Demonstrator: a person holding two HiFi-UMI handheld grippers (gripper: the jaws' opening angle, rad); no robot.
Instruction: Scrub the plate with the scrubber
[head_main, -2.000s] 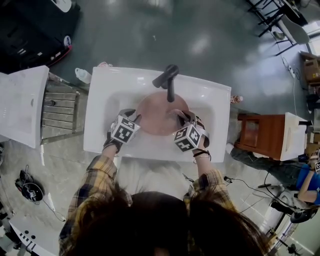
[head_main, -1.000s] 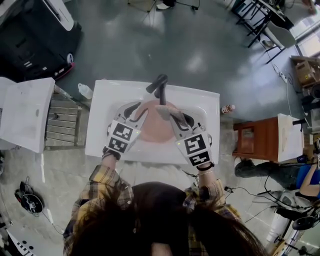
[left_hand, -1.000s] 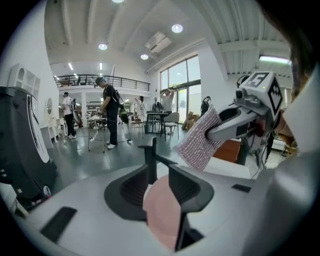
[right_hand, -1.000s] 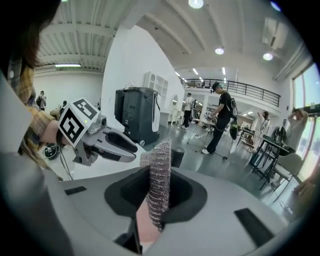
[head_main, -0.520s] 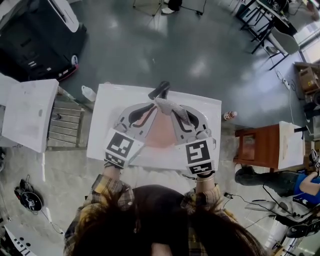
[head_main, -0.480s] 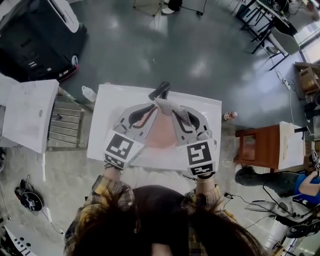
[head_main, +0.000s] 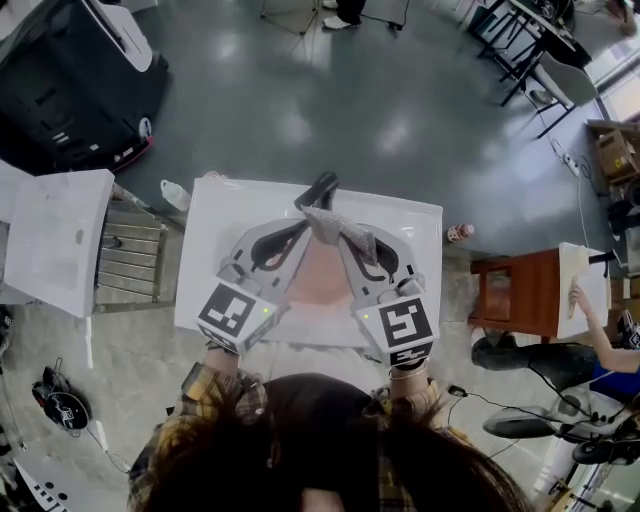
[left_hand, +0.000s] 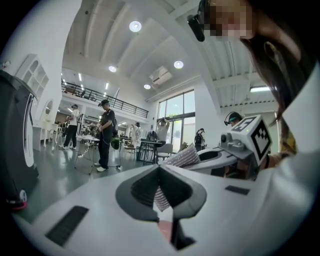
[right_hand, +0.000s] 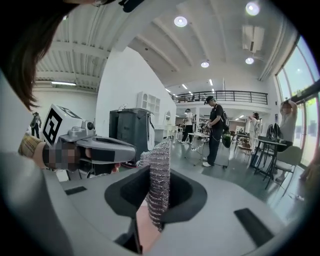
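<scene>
Right tool (right_hand: 159, 172) grasps the crumpled silver mesh scrubber (head_main: 340, 230); left tool (left_hand: 160, 166), just clenched at its 9 o'clock end, seemingly nips it, above the round pink plate (head_main: 320, 282).

The pink plate (head_main: 318, 280) is largely hidden under the left gripper (head_main: 300, 230) and right gripper (head_main: 335, 232); the faucet (head_main: 320, 188) base is covered; distant people (left_hand: 104, 132) are too small to be described.
</scene>
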